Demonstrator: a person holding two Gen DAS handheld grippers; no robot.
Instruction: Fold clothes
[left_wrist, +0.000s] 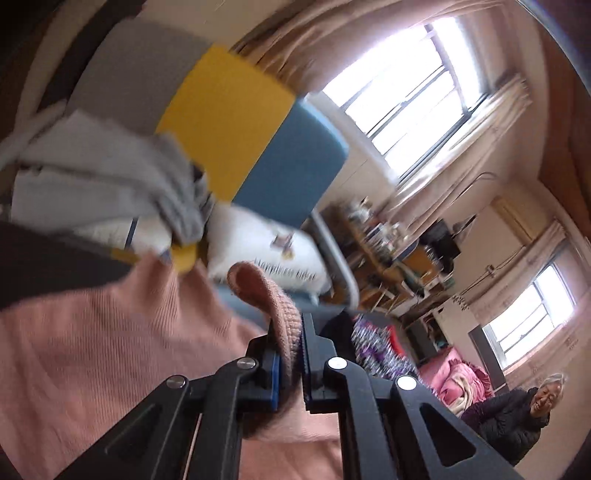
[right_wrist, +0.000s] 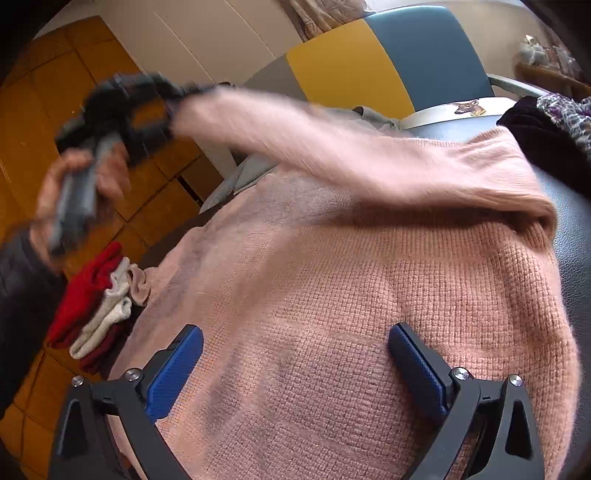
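Observation:
A pink knit sweater (right_wrist: 332, 277) lies spread on a dark seat (right_wrist: 570, 221). One sleeve (right_wrist: 351, 155) is lifted and stretched to the upper left. There my left gripper (right_wrist: 168, 107), blurred and held by a hand, is shut on the sleeve's end. In the left wrist view the ribbed cuff (left_wrist: 266, 295) sticks up between the closed blue pads of the left gripper (left_wrist: 290, 354), with the sweater's body (left_wrist: 92, 350) below. My right gripper (right_wrist: 295, 332) stands open just over the sweater's body, nothing between its fingers.
A stack of folded red and white clothes (right_wrist: 96, 306) sits at the left. A grey, yellow and blue chair back (right_wrist: 351, 62) rises behind the sweater. A dark garment (right_wrist: 535, 129) lies at the right. Grey clothes (left_wrist: 110, 166) are piled nearby. A person (left_wrist: 517, 417) sits across the room.

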